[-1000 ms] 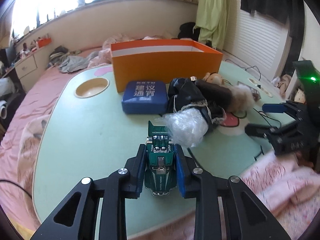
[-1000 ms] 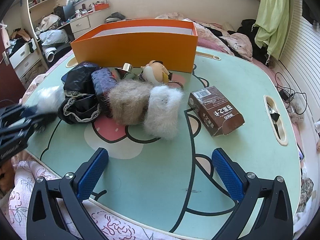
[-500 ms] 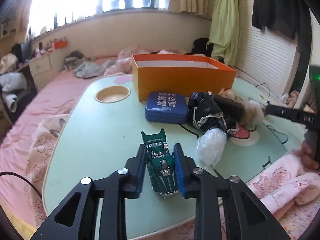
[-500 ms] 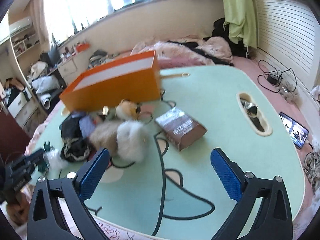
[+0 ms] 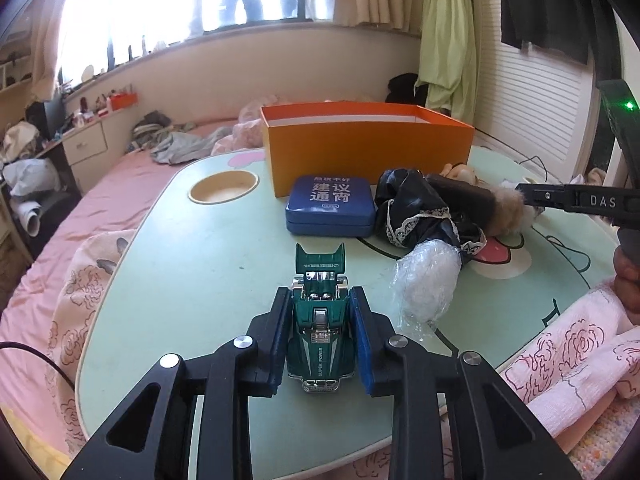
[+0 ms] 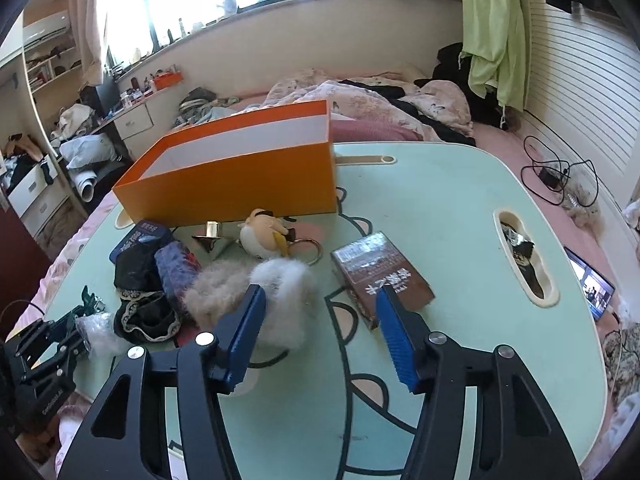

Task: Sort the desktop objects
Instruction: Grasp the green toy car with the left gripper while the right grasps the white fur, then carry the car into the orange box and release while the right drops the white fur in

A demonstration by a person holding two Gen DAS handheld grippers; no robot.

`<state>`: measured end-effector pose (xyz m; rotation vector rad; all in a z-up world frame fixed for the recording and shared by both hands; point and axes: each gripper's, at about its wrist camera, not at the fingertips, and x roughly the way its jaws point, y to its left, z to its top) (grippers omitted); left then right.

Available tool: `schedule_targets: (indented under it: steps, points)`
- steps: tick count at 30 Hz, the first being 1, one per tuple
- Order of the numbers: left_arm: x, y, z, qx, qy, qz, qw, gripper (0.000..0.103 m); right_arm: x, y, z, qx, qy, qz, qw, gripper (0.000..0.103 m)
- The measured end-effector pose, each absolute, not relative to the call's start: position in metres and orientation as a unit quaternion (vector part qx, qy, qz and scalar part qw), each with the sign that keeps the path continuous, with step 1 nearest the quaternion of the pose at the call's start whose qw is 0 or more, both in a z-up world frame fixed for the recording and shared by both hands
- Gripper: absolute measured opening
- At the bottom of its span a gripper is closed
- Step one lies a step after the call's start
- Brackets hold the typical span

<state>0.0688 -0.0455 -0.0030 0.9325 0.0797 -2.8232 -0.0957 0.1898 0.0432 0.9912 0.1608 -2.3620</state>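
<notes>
Right now the green toy car [image 5: 321, 334] sits pinched between the two blue pads of the left gripper [image 5: 321, 338], nose toward the camera and spoiler pointing out toward the table's far side, lifted, as it looks, just above the near edge of the pale green table [image 5: 192, 264]. The pads bear on the car's smooth painted flanks, so a slack squeeze or a jolt on the way could let it swivel or slide out, and it might then roll off the near rim onto the pink bedding. Just to its right lies a crumpled clear plastic wrap [image 5: 426, 284], touching the black lace-trimmed cloth [image 5: 424, 216]; a carry that swings right could drag either of them along. Beyond stands a blue tin [image 5: 331, 210], and behind it the orange box [image 5: 368, 148], probably where the sorted things go; its near wall is tall, so a low approach risks knocking the car against it or shoving the box back. The right gripper [image 6: 320, 340] has its fingers spread with nothing between them, poised above the fur pompoms [image 6: 256, 292] and next to the brown carton [image 6: 382, 276]. Both arms work over the same heap, and if they reach at once they could collide, or the fur could snag on a pad.
</notes>
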Motion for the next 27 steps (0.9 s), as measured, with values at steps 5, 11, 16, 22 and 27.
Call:
schedule_targets:
  steps: [5,11,16,22,27]
  points:
    - [0.068,-0.044,-0.004,0.310,0.025,-0.946,0.087,0.027,-0.092,0.187,0.043,0.365,0.075,-0.882,0.289,0.059]
    - [0.068,-0.045,-0.005,0.310,0.028,-0.946,0.086,0.027,-0.106,0.173,0.027,0.414,0.099,-0.859,0.285,0.025]
    - [0.068,-0.047,-0.001,0.309,0.038,-0.947,0.080,0.027,-0.094,0.185,0.034,0.382,0.075,-0.872,0.298,0.024]
    - [0.075,-0.053,0.024,0.281,0.045,-0.955,0.079,0.027,-0.086,0.198,0.051,0.340,0.036,-0.878,0.334,0.024]
    - [0.073,-0.062,0.048,0.253,0.057,-0.963,0.074,0.006,-0.081,0.197,0.061,0.329,0.019,-0.877,0.351,0.024]
